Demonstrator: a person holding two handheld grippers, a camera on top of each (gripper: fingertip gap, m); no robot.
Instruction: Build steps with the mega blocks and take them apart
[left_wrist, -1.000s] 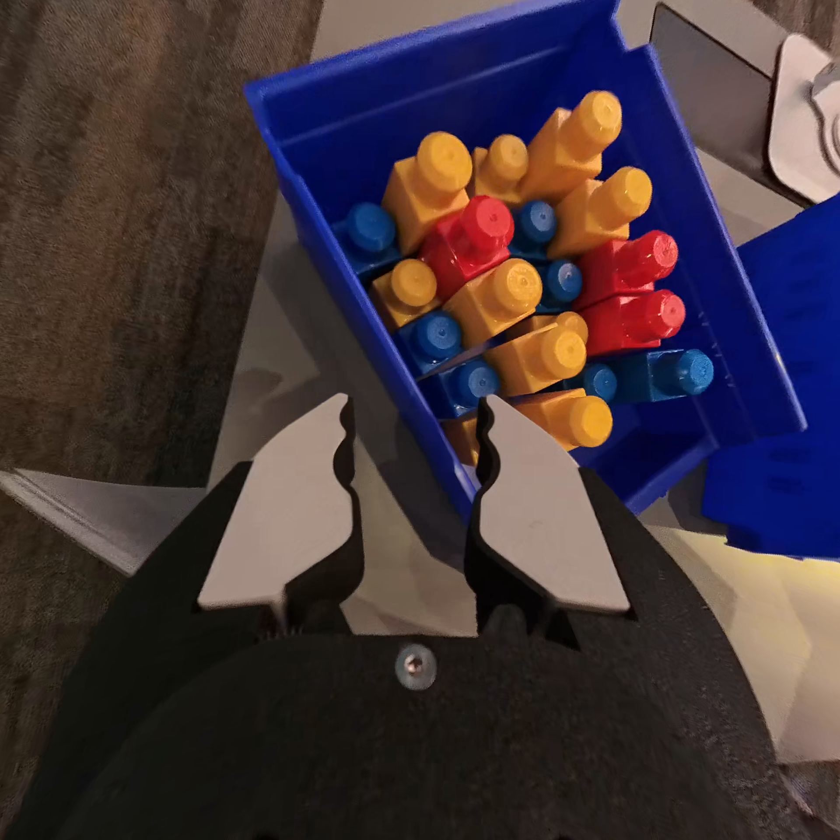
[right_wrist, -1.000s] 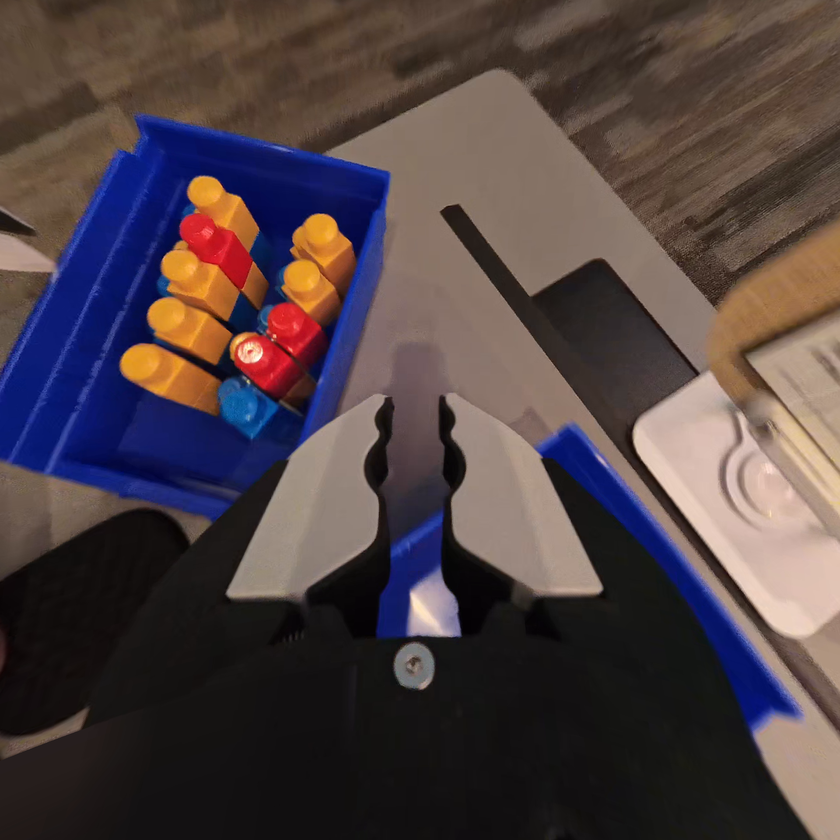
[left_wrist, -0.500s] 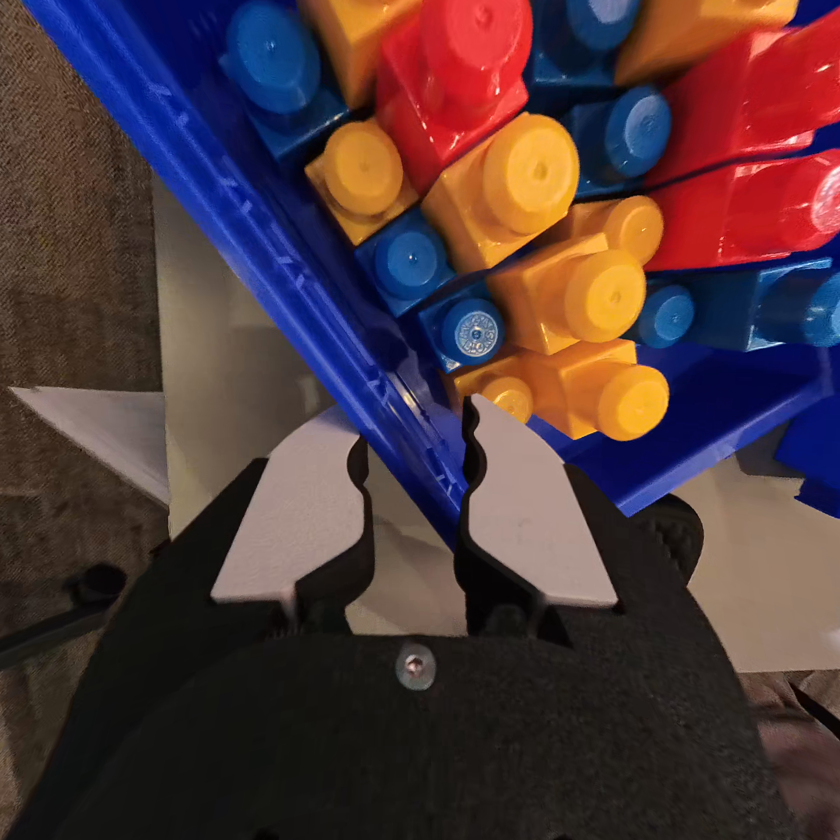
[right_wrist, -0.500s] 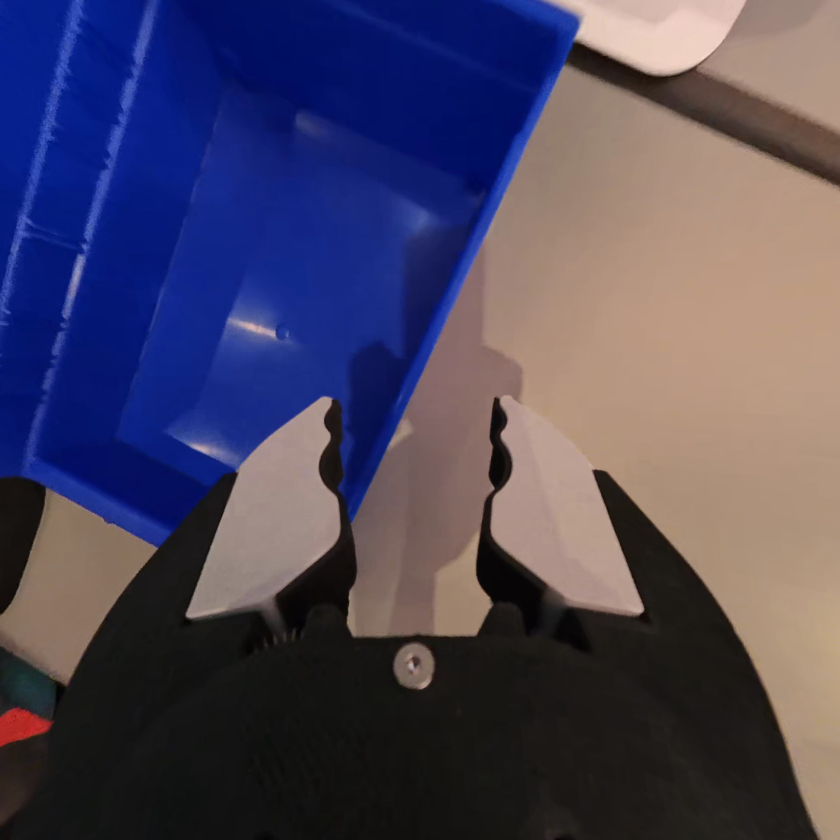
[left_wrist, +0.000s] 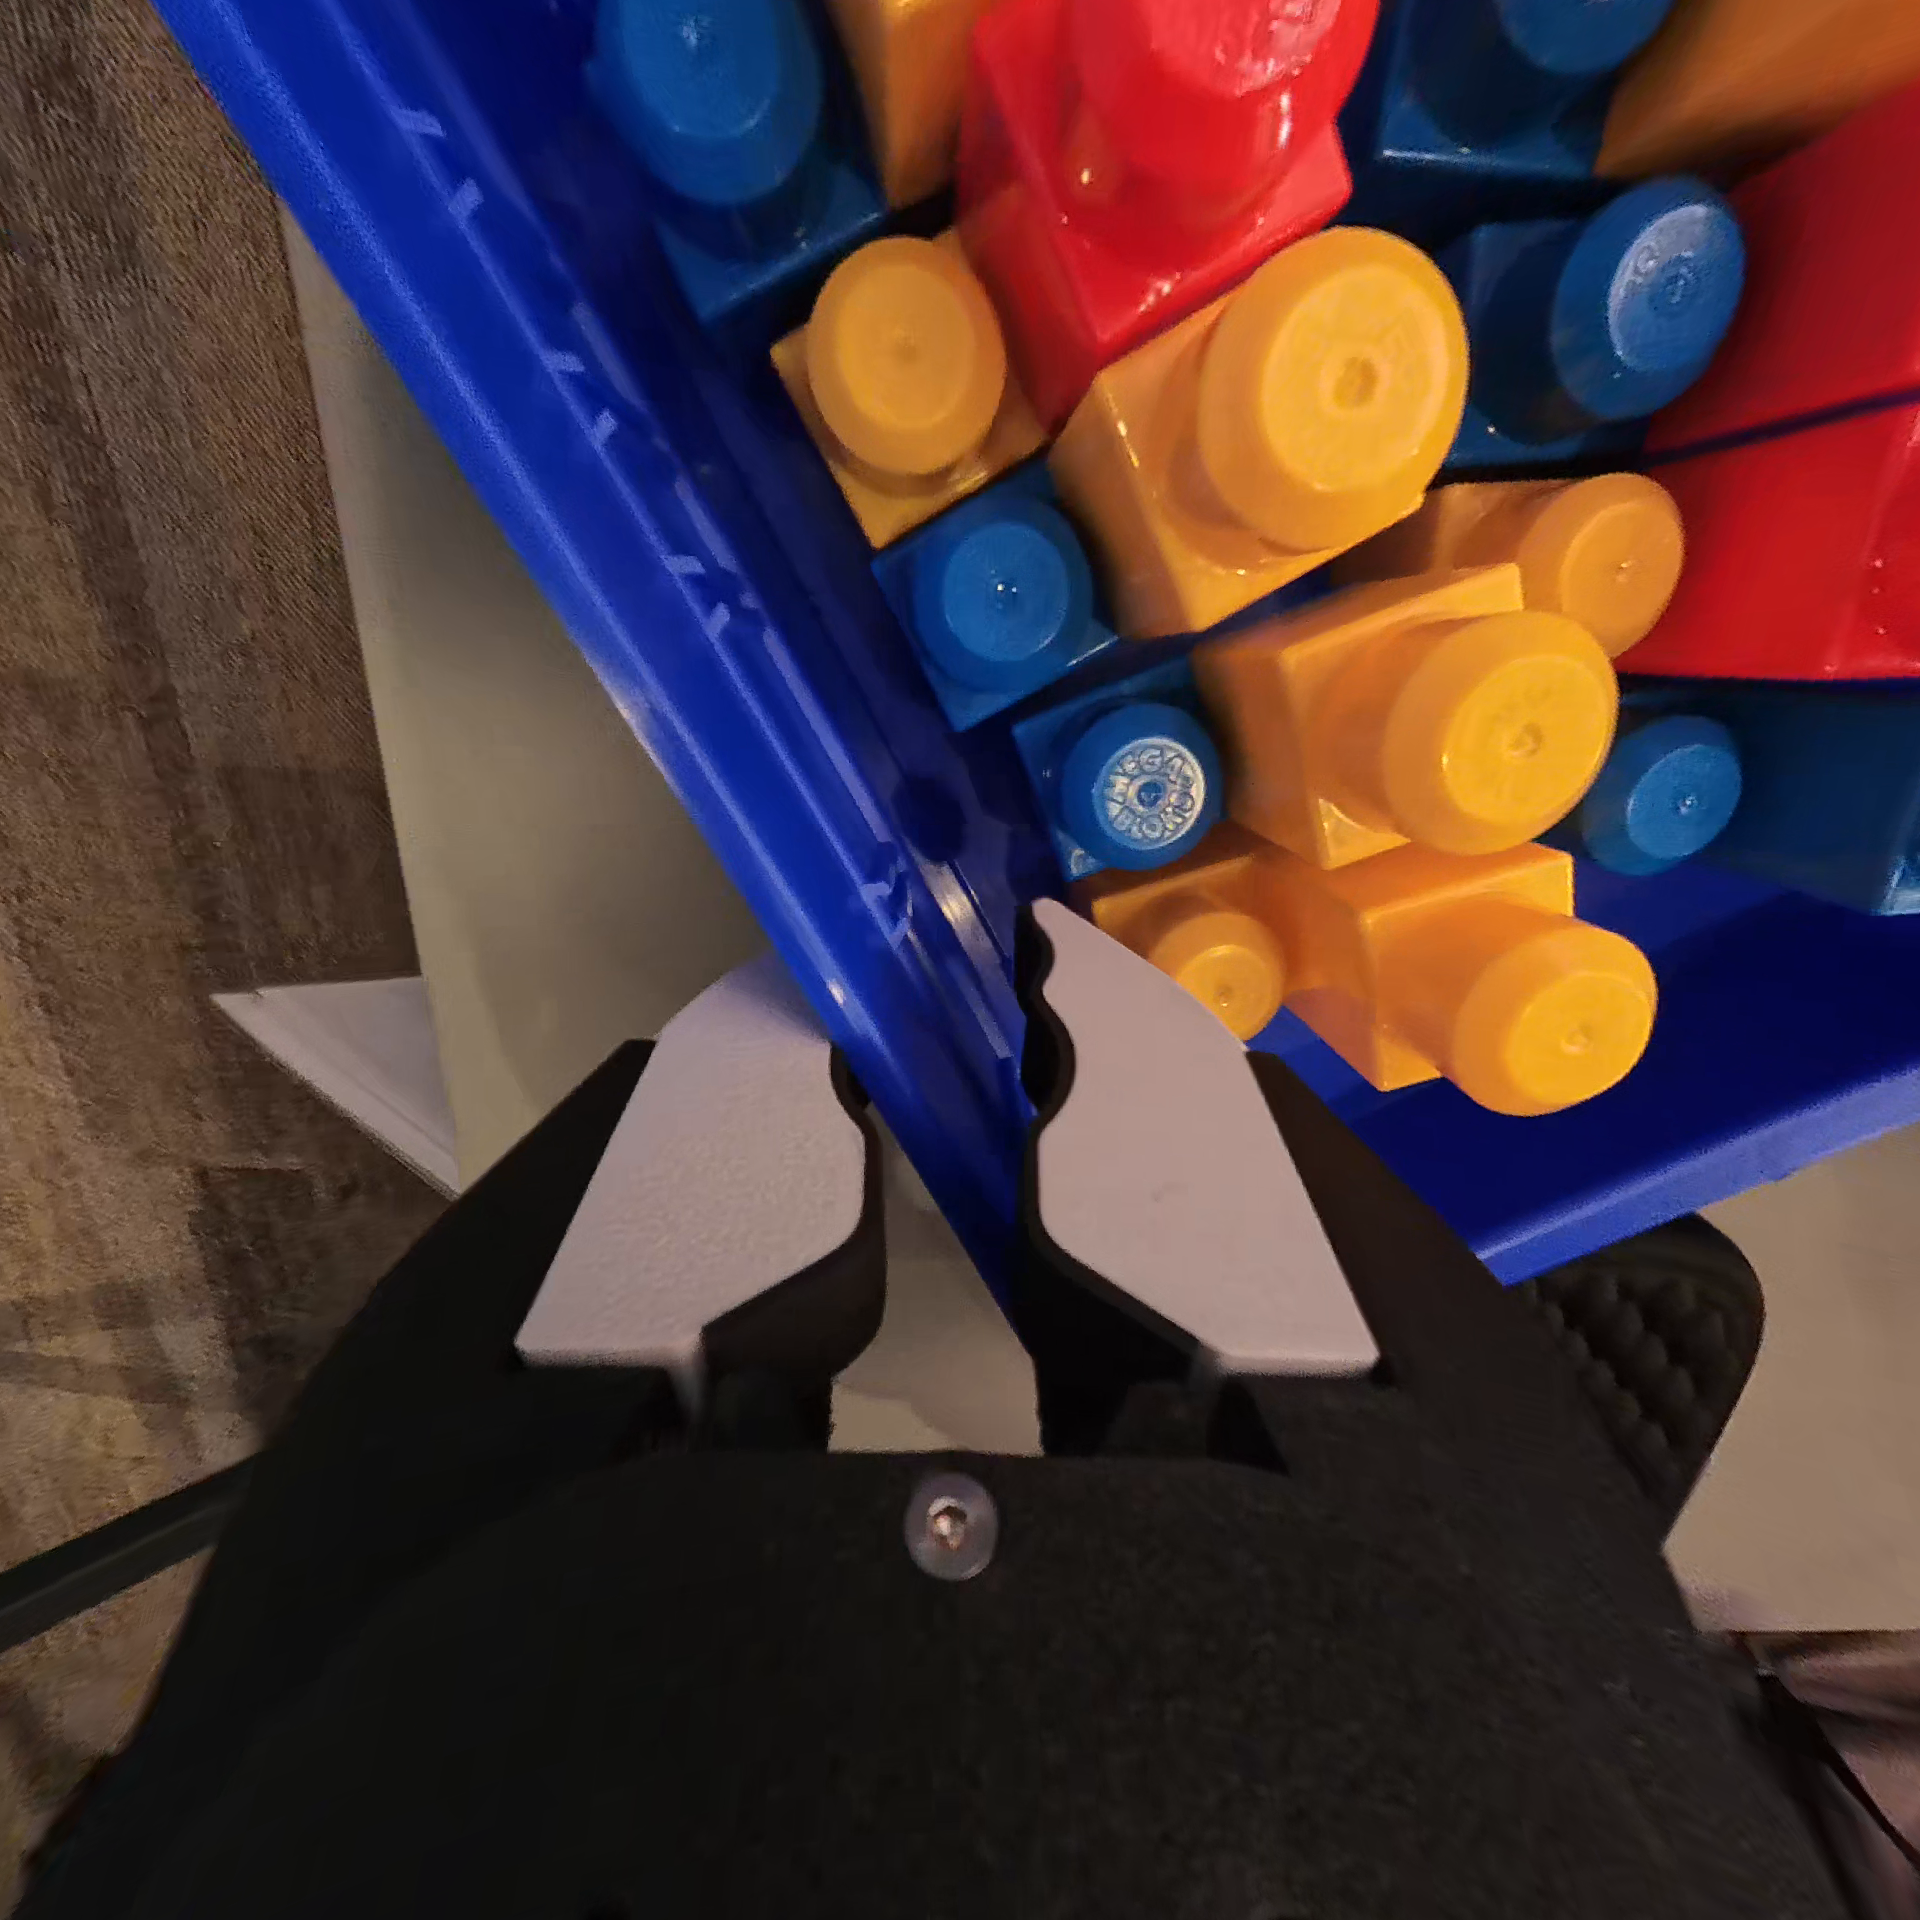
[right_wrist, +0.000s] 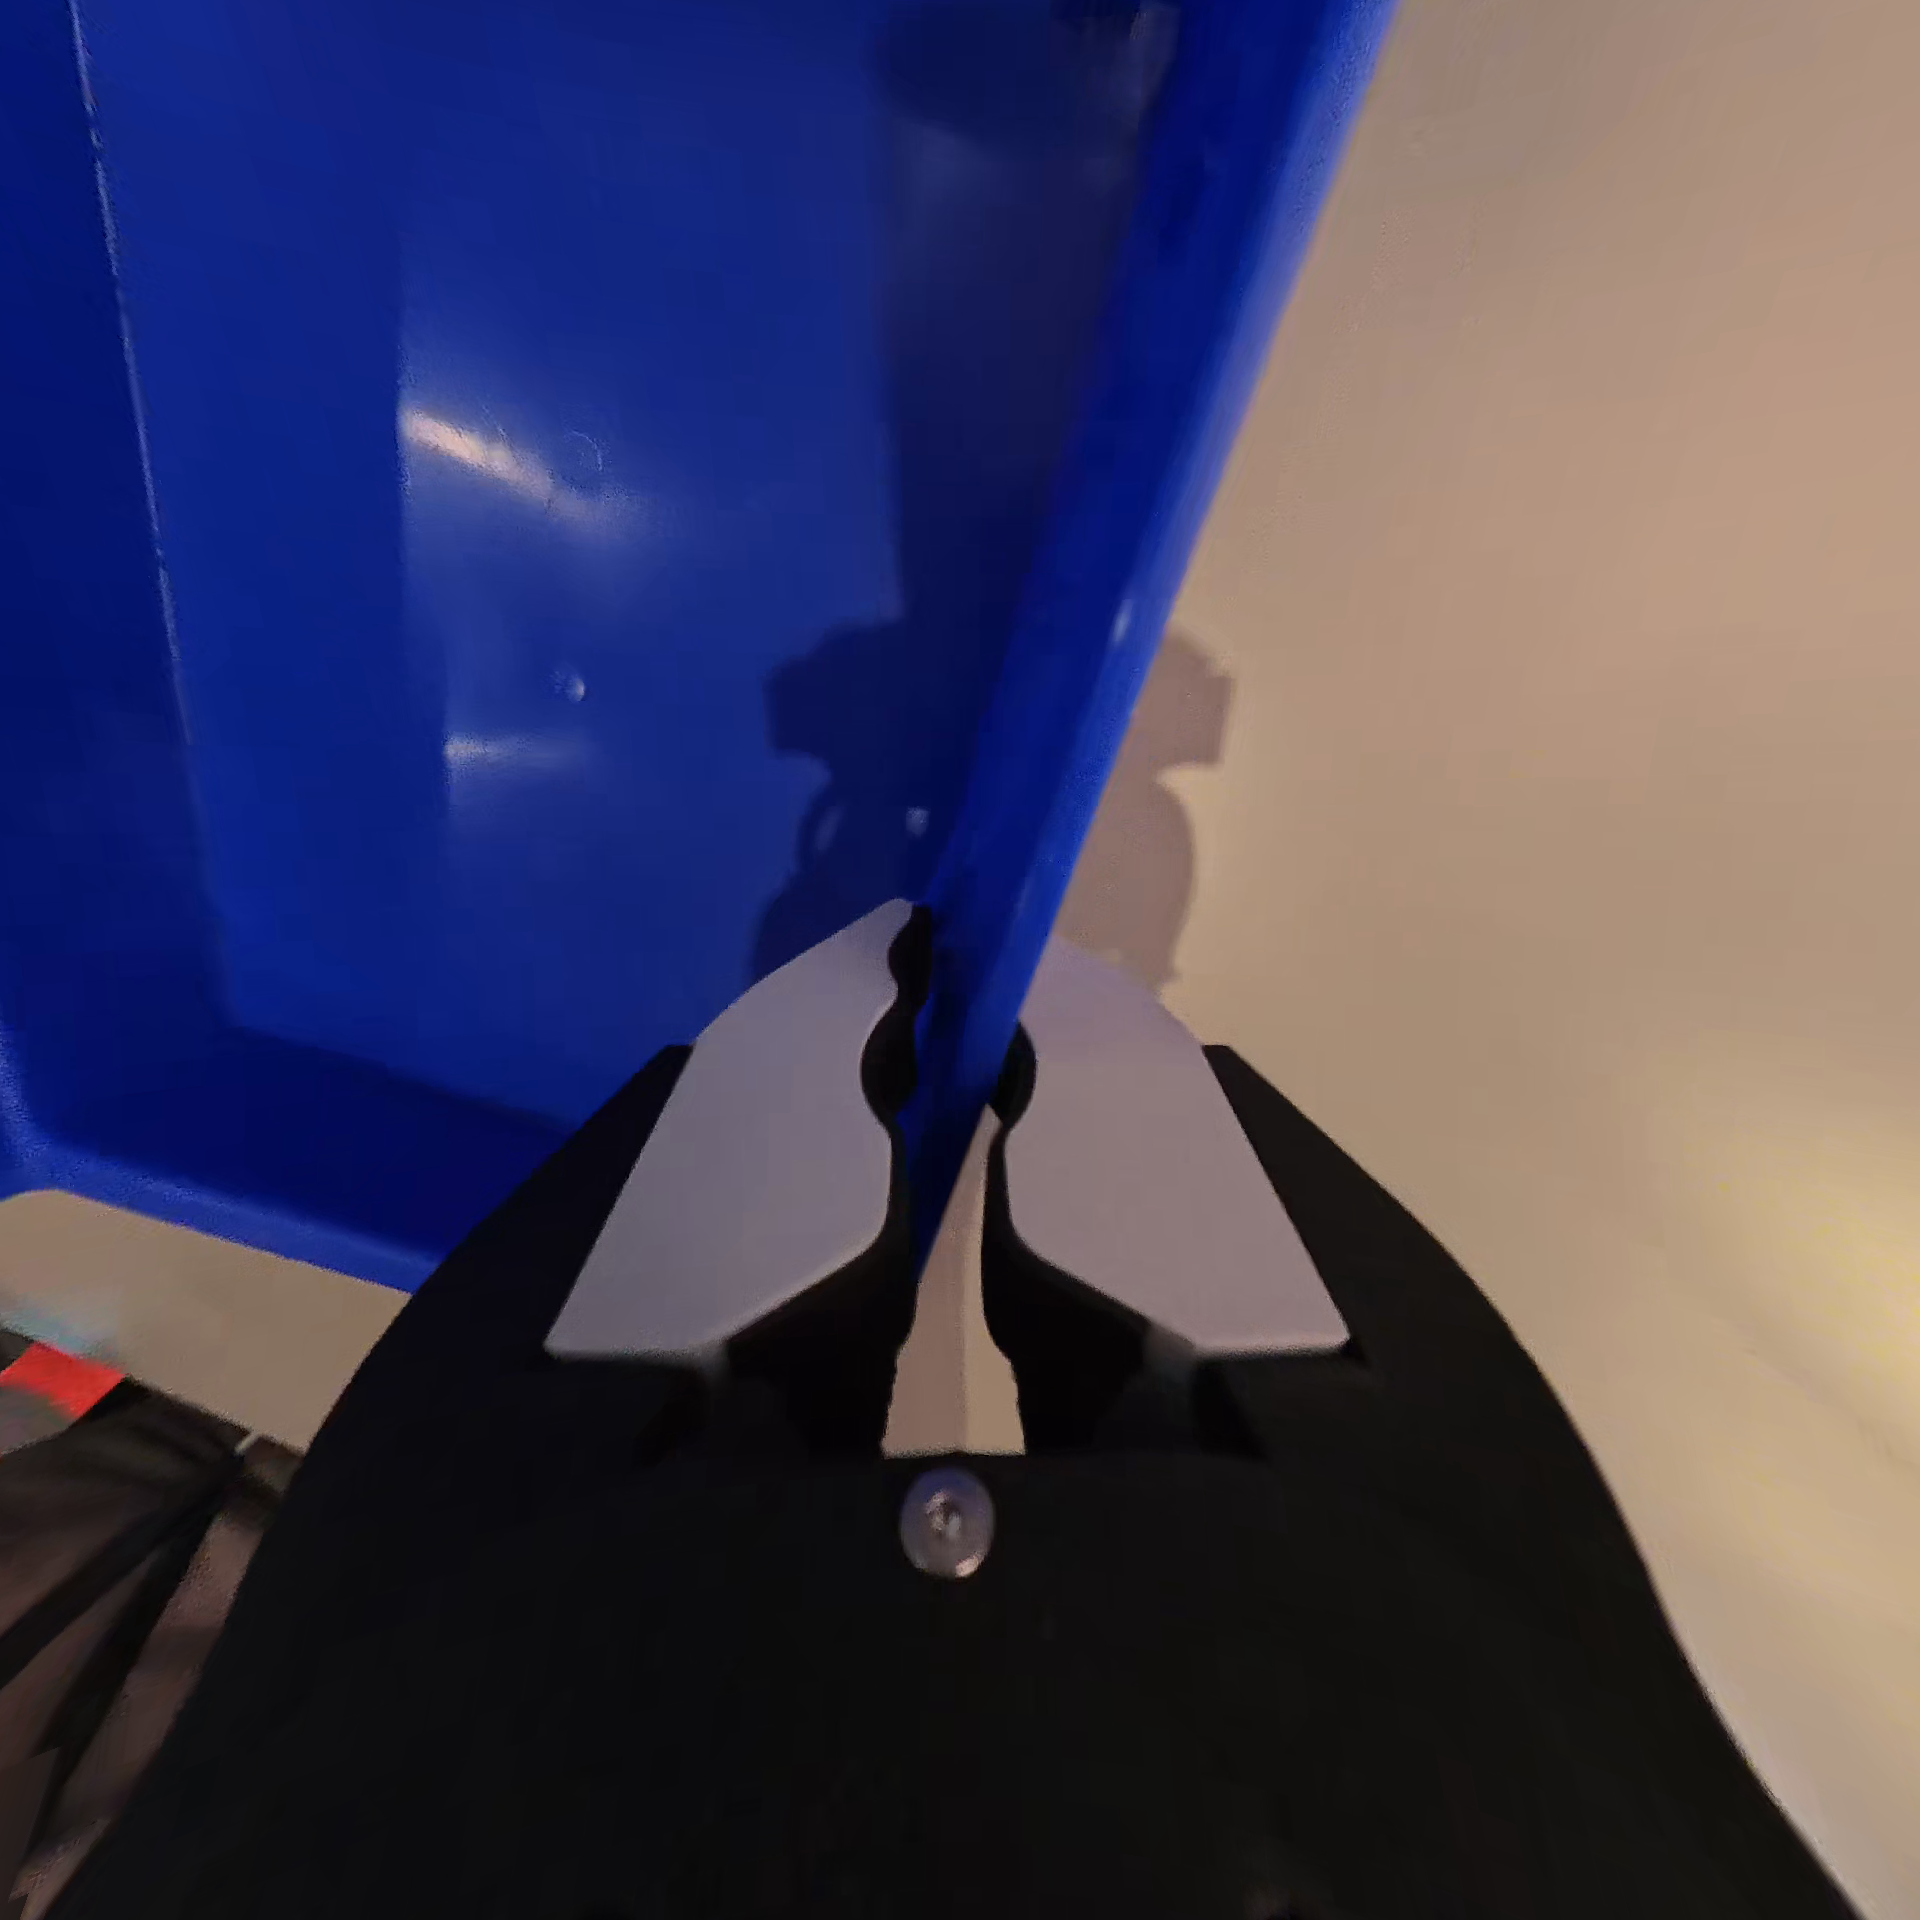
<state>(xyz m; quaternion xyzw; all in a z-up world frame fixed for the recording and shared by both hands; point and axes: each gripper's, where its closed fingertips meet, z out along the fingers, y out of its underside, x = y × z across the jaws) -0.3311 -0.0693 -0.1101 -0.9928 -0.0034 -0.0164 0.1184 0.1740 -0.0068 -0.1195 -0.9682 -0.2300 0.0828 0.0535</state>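
A blue bin (left_wrist: 623, 468) holds several mega blocks: yellow (left_wrist: 1340, 384), red (left_wrist: 1143, 156) and blue (left_wrist: 997, 603), lying in a heap. My left gripper (left_wrist: 914, 945) straddles the bin's near-left wall, one finger outside and one inside beside a yellow block (left_wrist: 1455, 966), and is closed on that wall. In the right wrist view, a second blue bin (right_wrist: 520, 520) is empty. My right gripper (right_wrist: 971, 935) is shut on its right wall (right_wrist: 1143, 416), left finger inside, right finger outside.
Both bins sit on a light table (right_wrist: 1558, 727). The table's left edge and the brown carpet (left_wrist: 135, 623) lie just beyond the left gripper. A black textured object (left_wrist: 1642, 1340) sits by the full bin's near corner. Dark items (right_wrist: 62, 1382) lie past the table's near edge. One gripper's finger ends stand about 50 centimeters off the other's.
Both grippers have moved down onto the bins. The left one has narrowed onto the full bin's wall. The right one went from wide open to shut on the empty bin's wall.
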